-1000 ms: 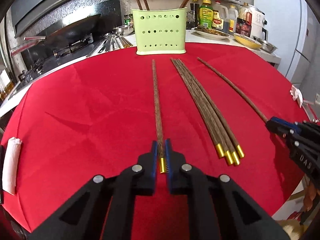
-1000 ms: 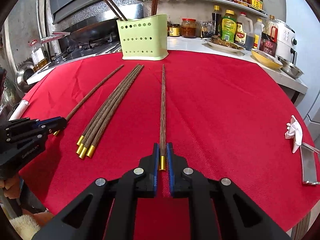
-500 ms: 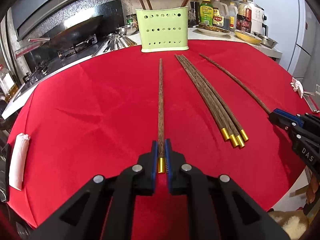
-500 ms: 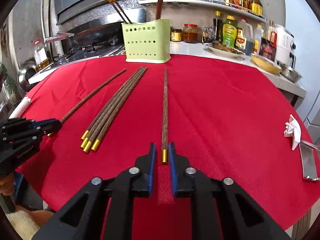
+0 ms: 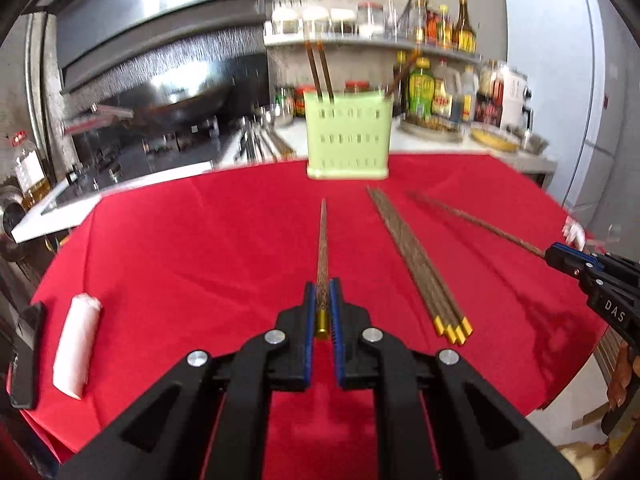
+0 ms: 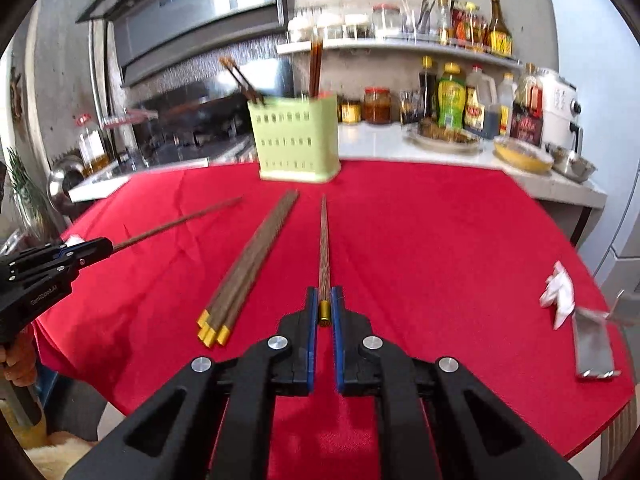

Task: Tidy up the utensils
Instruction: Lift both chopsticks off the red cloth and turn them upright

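Note:
My left gripper (image 5: 322, 300) is shut on the gold-capped end of a dark wooden chopstick (image 5: 322, 240), lifted off the red tablecloth (image 5: 200, 248) and pointing at the pale green holder (image 5: 347, 136). My right gripper (image 6: 324, 300) is shut on a second chopstick (image 6: 323, 240), also raised. Each gripper shows in the other's view: the right one (image 5: 560, 254) and the left one (image 6: 98, 246). A bundle of several chopsticks (image 5: 416, 256) lies between them, also in the right wrist view (image 6: 252, 260). The holder (image 6: 294, 140) has three chopsticks standing in it.
A white roll (image 5: 78, 344) lies at the cloth's left edge. A crumpled tissue (image 6: 558, 292) and a metal clip (image 6: 594, 344) lie at the right edge. Behind the table a counter holds bottles (image 6: 452, 96), dishes (image 6: 522, 154) and a wok (image 5: 176, 108).
Both grippers have risen and tilted up, each lifting its chopstick off the cloth. The holder and back counter now sit lower in both views.

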A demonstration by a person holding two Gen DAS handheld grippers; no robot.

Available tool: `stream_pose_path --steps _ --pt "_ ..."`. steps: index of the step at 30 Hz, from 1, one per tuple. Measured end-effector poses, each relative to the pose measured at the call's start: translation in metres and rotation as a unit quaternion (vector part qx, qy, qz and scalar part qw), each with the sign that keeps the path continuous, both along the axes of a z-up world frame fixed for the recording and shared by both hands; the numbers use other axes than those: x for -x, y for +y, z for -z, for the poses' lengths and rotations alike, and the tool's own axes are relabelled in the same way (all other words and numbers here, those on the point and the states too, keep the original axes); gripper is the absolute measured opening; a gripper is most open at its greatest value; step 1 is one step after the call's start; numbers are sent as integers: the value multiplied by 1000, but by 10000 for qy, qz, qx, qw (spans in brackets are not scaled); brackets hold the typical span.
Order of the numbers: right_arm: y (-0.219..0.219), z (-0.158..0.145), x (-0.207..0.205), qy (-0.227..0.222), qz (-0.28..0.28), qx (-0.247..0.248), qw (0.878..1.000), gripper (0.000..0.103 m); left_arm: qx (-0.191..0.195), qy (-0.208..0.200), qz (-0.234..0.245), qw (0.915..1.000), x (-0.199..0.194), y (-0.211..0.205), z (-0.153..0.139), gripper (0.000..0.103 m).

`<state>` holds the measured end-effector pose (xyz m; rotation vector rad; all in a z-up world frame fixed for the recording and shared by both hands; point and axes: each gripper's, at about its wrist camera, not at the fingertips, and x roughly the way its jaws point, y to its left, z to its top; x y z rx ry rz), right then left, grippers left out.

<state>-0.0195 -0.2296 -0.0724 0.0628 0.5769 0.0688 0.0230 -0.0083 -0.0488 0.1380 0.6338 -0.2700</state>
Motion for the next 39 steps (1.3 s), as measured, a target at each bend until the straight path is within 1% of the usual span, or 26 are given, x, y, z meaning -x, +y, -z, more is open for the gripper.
stream_pose_path --steps 4,10,17,21,26,28,31,32,36,37,39 --pt "-1 -28 8 -360 2 -32 9993 7 111 -368 41 9993 6 7 -26 7" --pt "-7 -67 16 -849 16 16 9964 7 255 -920 84 9954 13 17 -66 7" --pt "-14 -111 22 -1345 43 -7 9909 7 479 -1377 170 9892 20 24 -106 7" --pt "-14 -126 20 -1487 59 66 9888 7 501 -1476 205 9876 16 24 -117 7" --pt "-12 -126 8 -1480 77 184 9888 7 474 -1554 153 9866 11 22 -114 7" --pt "-10 -123 4 -1438 79 243 9893 8 398 -1547 89 9871 9 22 -111 7" --pt "-6 -110 -7 -1226 25 285 9921 8 316 -1351 12 9903 2 22 -100 7" --pt "-5 -102 -12 -1086 -11 271 9937 7 318 -1254 31 9916 1 22 -96 7" --pt "1 -69 -27 -659 -85 310 9973 7 188 -687 59 9974 -10 17 -64 7" --pt "3 -62 -28 -592 -94 335 9976 7 182 -467 87 9987 -14 16 -53 7" --pt "7 -51 -31 -462 -114 377 9982 7 143 -267 78 9995 -17 17 -39 7"
